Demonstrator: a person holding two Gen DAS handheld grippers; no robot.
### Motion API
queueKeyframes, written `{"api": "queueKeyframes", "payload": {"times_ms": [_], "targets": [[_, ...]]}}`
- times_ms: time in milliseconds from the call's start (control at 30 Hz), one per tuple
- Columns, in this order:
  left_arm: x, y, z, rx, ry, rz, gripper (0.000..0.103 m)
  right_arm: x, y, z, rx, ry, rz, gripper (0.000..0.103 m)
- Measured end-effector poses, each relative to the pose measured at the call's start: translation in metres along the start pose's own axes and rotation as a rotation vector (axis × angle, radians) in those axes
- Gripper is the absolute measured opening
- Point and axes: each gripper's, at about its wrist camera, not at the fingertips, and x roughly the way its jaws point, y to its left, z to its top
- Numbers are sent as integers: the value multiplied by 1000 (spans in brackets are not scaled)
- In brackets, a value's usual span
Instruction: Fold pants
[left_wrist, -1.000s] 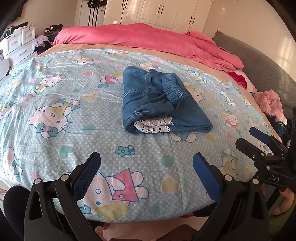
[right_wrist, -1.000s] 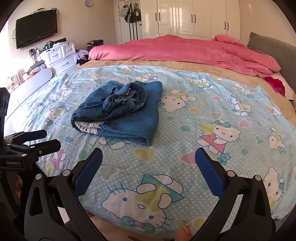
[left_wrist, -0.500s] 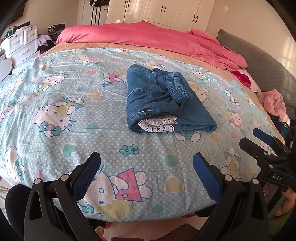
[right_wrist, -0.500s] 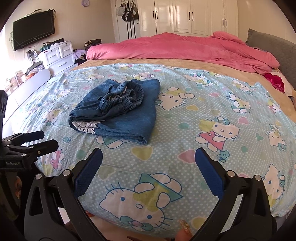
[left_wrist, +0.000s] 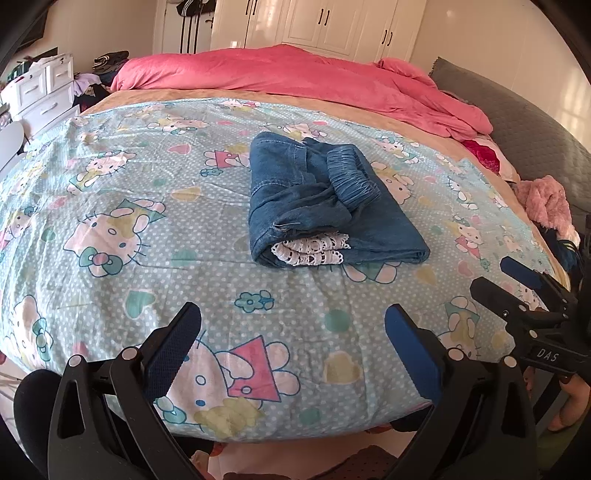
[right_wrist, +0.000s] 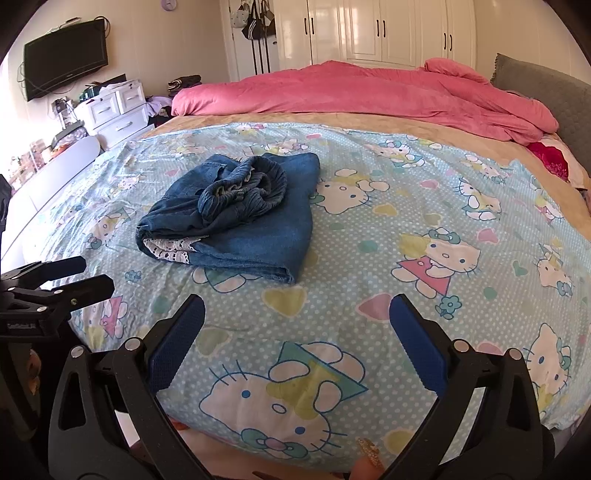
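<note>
One waistband opening (right_wrist: 243, 188), right-view only.

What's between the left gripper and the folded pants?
Only bare cartoon-print sheet between the left gripper and the denim pants; nothing else, per left wrist view.

Left tool (left_wrist: 293, 330): black plastic frame, two angled arms with triangular cut-outs, silver rivets at the joints, blue textured pads (left_wrist: 171, 350) on the inner faces. Right tool (right_wrist: 297, 325): same build, black arms, silver rivets, blue pads (right_wrist: 417, 345). Seen from the left wrist view, its body carries white lettering "DAS". Fingertips (right_wrist: 365, 458) below it show skin and a gold glitter nail.
</note>
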Motion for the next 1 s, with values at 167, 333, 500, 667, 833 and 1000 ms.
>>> {"api": "queueKeyframes", "payload": {"times_ms": [167,333,500,667,833,1000], "targets": [[-1,-1,1,2,-2,4,99,1,1,-1,2,5,-4,94],[0,0,1,-3,8,6,99,2,2,-1,2,11,-11,94],[1,1,1,-4,11,7,99,4,3,-1,0,21,-17,94],[1,1,2,-2,10,10,99,5,3,-2,3,26,-19,94],[0,2,2,-2,10,11,99,5,3,-2,3,26,-20,94],[0,3,2,-2,13,10,99,5,4,-2,3,28,-22,94]]}}
